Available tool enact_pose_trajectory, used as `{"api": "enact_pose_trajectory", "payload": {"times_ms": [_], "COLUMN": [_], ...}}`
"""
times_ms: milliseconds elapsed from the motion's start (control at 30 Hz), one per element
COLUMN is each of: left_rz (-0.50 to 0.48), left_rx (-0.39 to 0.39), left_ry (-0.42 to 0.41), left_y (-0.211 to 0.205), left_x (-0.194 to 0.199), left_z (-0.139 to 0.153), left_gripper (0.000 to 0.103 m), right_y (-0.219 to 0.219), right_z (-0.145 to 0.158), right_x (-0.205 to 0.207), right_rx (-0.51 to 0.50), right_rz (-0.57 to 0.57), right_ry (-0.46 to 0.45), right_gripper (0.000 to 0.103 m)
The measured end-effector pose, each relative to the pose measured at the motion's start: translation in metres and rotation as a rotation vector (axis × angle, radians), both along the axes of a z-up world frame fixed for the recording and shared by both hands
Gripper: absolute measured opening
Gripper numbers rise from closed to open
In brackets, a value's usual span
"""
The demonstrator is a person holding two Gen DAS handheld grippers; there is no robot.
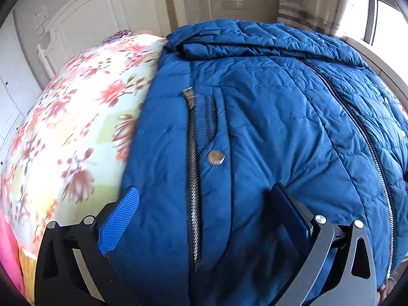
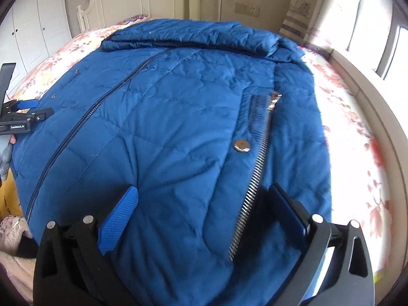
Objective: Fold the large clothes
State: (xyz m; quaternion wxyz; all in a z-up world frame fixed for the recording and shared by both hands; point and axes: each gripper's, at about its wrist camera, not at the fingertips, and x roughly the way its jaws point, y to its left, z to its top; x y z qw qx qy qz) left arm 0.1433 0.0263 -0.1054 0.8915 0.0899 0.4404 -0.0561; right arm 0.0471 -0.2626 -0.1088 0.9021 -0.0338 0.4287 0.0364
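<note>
"GenRobot.AI" reads on the left gripper (image 2: 30, 108). Both it and the right gripper (image 2: 204, 199) hang wide open, angled down over the blue puffer jacket (image 2: 178, 127), gripping nothing.

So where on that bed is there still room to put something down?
Bare flowered bedspread lies between the blue jacket and the window-side bed edge, and more between the jacket and the headboard. The near left corner is crowded with pink fabric.

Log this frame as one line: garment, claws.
blue jacket: flat on floral bedspread, zipped | left claw: open over hem | right claw: open over hem, nothing gripped
</note>
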Motion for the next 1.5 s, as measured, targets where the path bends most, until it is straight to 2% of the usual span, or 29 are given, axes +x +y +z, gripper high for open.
{"api": "enact_pose_trajectory", "payload": {"times_ms": [33,100,167,267,367,467,500,567,600,633,800,1000,1067,1100,1167,1200,1267,1333,1400,1500], "left_rz": [-0.004,-0.049,-0.063,-0.056,-0.042,-0.053,-0.057,-0.060,-0.057,-0.056,-0.062,-0.030,-0.061,-0.079,-0.114,-0.117,-0.127,-0.135,-0.131,-0.125], "left_rx": [-0.025,-0.091,-0.095,-0.116,-0.150,-0.188,-0.191,-0.205,-0.208,-0.211,-0.184,-0.232,-0.232,-0.230,-0.221,-0.211,-0.202,-0.219,-0.298,-0.414], "left_ry": [-0.014,-0.056,-0.078,-0.055,-0.031,-0.017,-0.014,-0.002,-0.005,-0.004,0.005,0.024,0.029,0.033,0.028,0.024,0.012,0.001,-0.008,-0.018], "left_y": [0.004,0.017,0.030,0.052,0.064,0.063,0.062,0.060,0.060,0.059,0.051,0.073,0.073,0.070,0.059,0.056,0.051,0.051,0.058,0.069], "left_x": [-0.007,-0.027,-0.045,-0.062,-0.070,-0.071,-0.069,-0.067,-0.067,-0.066,-0.065,-0.063,-0.068,-0.070,-0.078,-0.080,-0.083,-0.085,-0.084,-0.087], "left_z": [0.005,0.018,0.022,0.013,0.000,-0.006,-0.007,-0.009,-0.010,-0.009,-0.009,-0.006,-0.007,-0.006,-0.004,-0.004,-0.002,0.001,0.003,0.005], "left_gripper": [0.098,0.098,0.098,0.098,0.098,0.098,0.098,0.098,0.098,0.098,0.096,0.094,0.091,0.088,0.073,0.065,0.055,0.039,0.029,0.024], "right_y": [-0.007,-0.025,-0.046,-0.074,-0.076,-0.064,-0.057,-0.047,-0.043,-0.040,-0.041,-0.042,-0.042,-0.041,-0.039,-0.039,-0.036,-0.036,-0.044,-0.057], "right_z": [0.004,0.013,0.018,0.012,0.003,-0.008,-0.011,-0.011,-0.010,-0.010,-0.012,-0.012,-0.013,-0.013,-0.013,-0.013,-0.012,-0.010,-0.008,-0.008], "right_x": [-0.012,-0.036,-0.058,-0.088,-0.100,-0.101,-0.101,-0.101,-0.099,-0.096,-0.092,-0.094,-0.094,-0.095,-0.096,-0.097,-0.102,-0.105,-0.107,-0.110], "right_rx": [0.011,0.018,0.042,0.096,0.115,0.161,0.135,0.129,0.136,0.126,0.111,0.108,0.107,0.104,0.099,0.099,0.109,0.128,0.202,0.338], "right_rz": [-0.007,-0.056,-0.101,-0.163,-0.164,-0.130,-0.130,-0.106,-0.101,-0.108,-0.095,-0.091,-0.090,-0.090,-0.089,-0.088,-0.074,-0.063,-0.066,-0.052], "right_ry": [-0.010,-0.041,-0.045,-0.006,-0.001,0.008,-0.015,-0.040,-0.051,-0.053,-0.057,-0.065,-0.067,-0.069,-0.077,-0.084,-0.112,-0.140,-0.162,-0.170], "right_gripper": [0.090,0.090,0.090,0.091,0.091,0.091,0.091,0.086,0.079,0.078,0.078,0.079,0.080,0.080,0.078,0.074,0.054,0.034,0.024,0.018]}}
